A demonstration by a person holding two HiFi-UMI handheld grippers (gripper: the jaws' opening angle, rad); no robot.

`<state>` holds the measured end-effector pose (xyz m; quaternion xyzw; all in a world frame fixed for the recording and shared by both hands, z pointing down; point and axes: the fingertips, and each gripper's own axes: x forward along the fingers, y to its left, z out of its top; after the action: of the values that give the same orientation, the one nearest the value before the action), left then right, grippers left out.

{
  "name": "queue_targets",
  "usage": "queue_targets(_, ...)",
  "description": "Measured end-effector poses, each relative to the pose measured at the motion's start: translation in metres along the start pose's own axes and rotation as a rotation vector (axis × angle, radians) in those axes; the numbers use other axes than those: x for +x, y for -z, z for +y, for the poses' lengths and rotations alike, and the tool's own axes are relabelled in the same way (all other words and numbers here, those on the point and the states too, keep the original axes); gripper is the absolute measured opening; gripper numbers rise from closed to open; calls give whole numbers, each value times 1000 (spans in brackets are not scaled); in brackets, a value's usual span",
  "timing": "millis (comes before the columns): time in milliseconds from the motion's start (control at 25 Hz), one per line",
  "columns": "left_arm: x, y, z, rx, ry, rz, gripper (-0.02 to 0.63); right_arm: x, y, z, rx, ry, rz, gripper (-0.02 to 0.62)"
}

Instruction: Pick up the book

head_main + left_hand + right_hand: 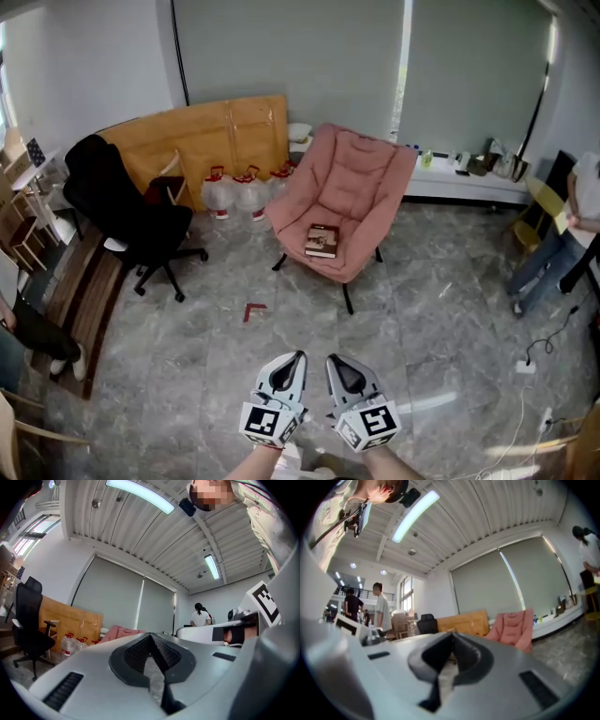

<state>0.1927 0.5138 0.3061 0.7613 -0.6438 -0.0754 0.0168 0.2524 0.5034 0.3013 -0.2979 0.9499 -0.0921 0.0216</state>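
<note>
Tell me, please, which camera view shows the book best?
The head view. There the book lies in full sight on the seat of the pink chair, seen from above. The left gripper view and the right gripper view show only the pink chair; the book cannot be made out in them.

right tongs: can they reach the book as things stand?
Probably not yet: right tongs are shut and well short of the book on the pink chair. Only bare floor between them.

Book, seemingly flat, on pink chair.
</note>
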Motion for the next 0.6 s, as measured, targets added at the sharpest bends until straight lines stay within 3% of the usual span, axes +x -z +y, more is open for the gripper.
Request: queue_targets(600,42,-12,131,31,62,8,21,142,3,26,11,26,-14,14)
